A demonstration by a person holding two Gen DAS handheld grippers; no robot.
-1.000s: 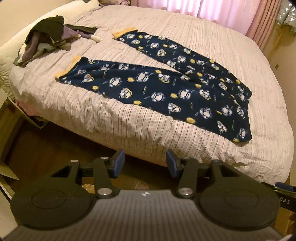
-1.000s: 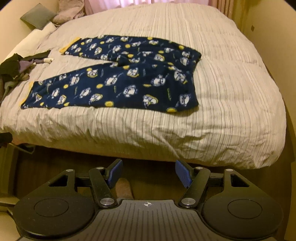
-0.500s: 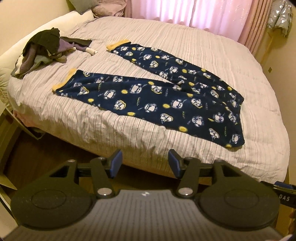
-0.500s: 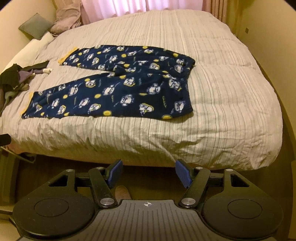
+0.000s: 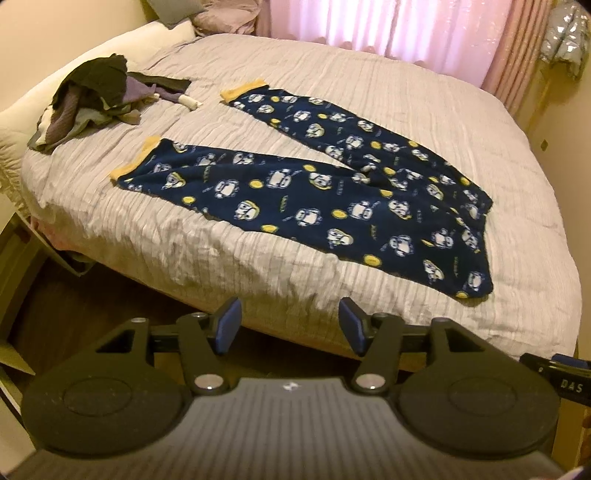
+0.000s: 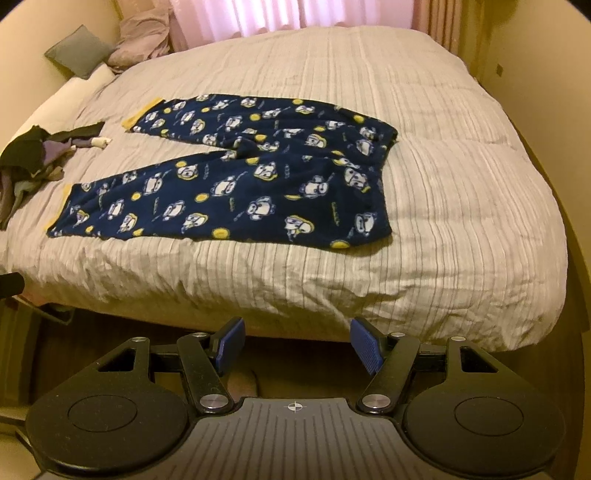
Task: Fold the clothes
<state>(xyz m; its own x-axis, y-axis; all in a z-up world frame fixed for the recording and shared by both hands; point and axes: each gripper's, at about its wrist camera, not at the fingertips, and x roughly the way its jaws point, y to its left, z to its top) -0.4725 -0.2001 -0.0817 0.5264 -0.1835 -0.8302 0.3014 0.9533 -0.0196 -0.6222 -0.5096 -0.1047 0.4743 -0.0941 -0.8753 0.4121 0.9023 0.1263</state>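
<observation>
Dark blue pyjama trousers [image 5: 332,199] [image 6: 240,177] with a white-and-yellow cartoon print and yellow cuffs lie flat on the striped grey bedspread [image 5: 207,251] [image 6: 461,206], legs spread apart toward the left, waistband at the right. My left gripper [image 5: 290,325] hangs off the bed's near edge, well short of the trousers; its jaws are opening and nothing is between them. My right gripper [image 6: 295,345] hovers likewise before the bed's edge, open and empty.
A heap of dark and purple clothes [image 5: 92,99] [image 6: 33,158] lies at the bed's left side beyond the trouser cuffs. Pillows [image 6: 81,50] sit at the far left corner, pink curtains [image 5: 388,26] behind. Wooden floor [image 5: 74,314] runs below the bed's near edge.
Both views have tilted up a little, showing more of the far bed and the curtains. The left gripper's jaws stand slightly wider apart. The trousers have not moved.
</observation>
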